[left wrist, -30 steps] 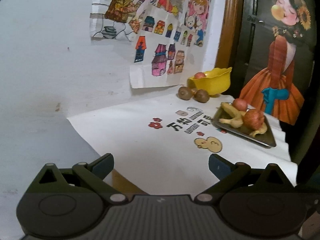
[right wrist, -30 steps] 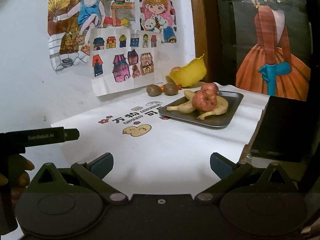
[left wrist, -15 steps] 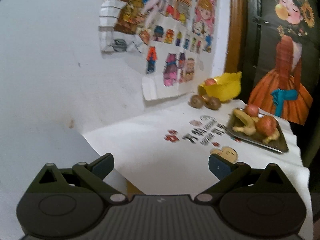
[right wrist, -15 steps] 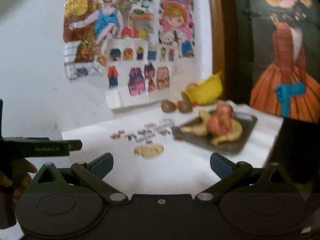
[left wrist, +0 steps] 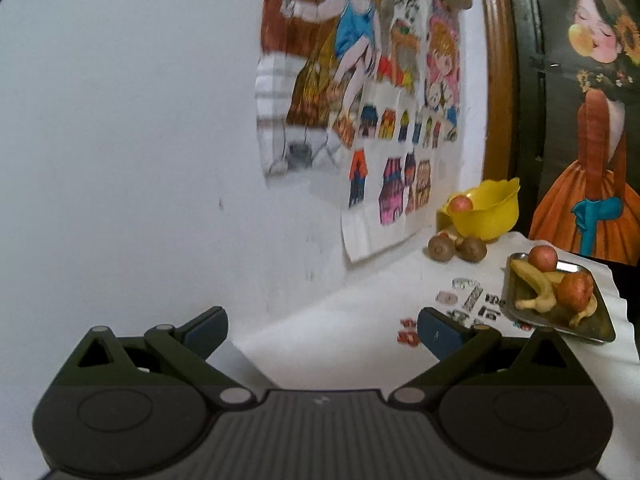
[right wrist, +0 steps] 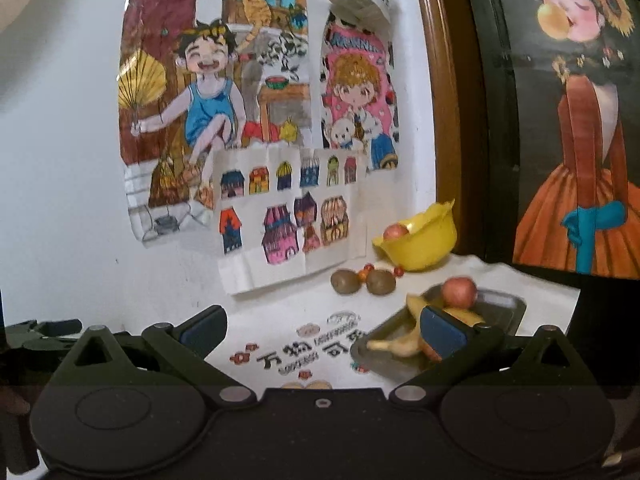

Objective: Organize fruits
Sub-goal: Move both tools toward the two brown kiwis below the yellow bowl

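A dark metal tray [left wrist: 604, 326] [right wrist: 504, 306] on the white table holds two apples [left wrist: 575, 291] [right wrist: 459, 291] and bananas [left wrist: 538, 286] [right wrist: 394, 344]. Behind it a yellow bowl [left wrist: 486, 210] [right wrist: 426, 240] lies tipped against the wall with an apple [left wrist: 460, 203] [right wrist: 395, 232] inside. Two kiwis [left wrist: 440, 246] [right wrist: 345, 281] rest in front of the bowl with small red fruits [right wrist: 366, 271] between them. My left gripper [left wrist: 322, 330] is open and empty, well short of the fruit. My right gripper [right wrist: 322, 326] is open and empty; its right finger overlaps the tray in view.
A white cloth with printed characters [right wrist: 316, 350] covers the table [left wrist: 360, 332]. Colourful drawings [right wrist: 248, 148] hang on the white wall. A dark door with a picture of a figure in an orange dress [right wrist: 584, 184] stands at the right. The other gripper's body [right wrist: 40, 330] shows at left.
Both wrist views have tilted upward and moved toward the wall, so the table and fruit sit lower in frame. Both grippers stay open and empty.
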Motion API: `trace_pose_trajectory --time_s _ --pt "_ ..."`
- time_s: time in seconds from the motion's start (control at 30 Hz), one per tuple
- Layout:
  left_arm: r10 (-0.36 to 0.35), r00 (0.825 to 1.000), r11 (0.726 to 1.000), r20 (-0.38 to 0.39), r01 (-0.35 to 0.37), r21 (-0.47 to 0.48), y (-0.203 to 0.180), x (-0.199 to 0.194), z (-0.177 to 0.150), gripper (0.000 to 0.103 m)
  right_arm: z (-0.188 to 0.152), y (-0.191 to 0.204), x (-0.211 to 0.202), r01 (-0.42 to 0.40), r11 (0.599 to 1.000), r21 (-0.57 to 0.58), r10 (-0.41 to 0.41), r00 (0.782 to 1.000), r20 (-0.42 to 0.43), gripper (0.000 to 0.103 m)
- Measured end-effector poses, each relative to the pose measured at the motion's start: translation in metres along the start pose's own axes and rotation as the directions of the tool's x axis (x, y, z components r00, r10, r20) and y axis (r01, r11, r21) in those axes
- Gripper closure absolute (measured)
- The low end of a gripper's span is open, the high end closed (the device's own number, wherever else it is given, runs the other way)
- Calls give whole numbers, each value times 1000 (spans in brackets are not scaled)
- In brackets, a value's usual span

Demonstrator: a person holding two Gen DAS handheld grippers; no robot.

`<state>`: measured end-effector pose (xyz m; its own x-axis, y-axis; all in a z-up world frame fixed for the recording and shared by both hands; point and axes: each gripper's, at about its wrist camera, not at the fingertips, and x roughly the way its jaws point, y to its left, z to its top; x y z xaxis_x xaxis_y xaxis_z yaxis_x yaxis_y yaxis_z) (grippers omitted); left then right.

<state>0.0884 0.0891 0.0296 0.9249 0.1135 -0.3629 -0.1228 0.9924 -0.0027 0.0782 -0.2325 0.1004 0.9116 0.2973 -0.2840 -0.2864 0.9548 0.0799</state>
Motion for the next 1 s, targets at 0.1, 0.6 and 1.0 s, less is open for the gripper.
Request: trace_pose_trajectory --time_s 0.1,0.6,1.0 --pt "-28 999 999 30 27 28 0 -1 15 0 18 4 -7 6 998 -57 -5 1000 9 1" --pt "-133 990 986 39 128 109 -45 57 63 0 77 3 39 -4 956 -294 13 1000 27 1" --pt "-215 975 926 -58 223 304 -103 167 55 0 49 -73 220 -69 960 -272 10 977 -213 1"
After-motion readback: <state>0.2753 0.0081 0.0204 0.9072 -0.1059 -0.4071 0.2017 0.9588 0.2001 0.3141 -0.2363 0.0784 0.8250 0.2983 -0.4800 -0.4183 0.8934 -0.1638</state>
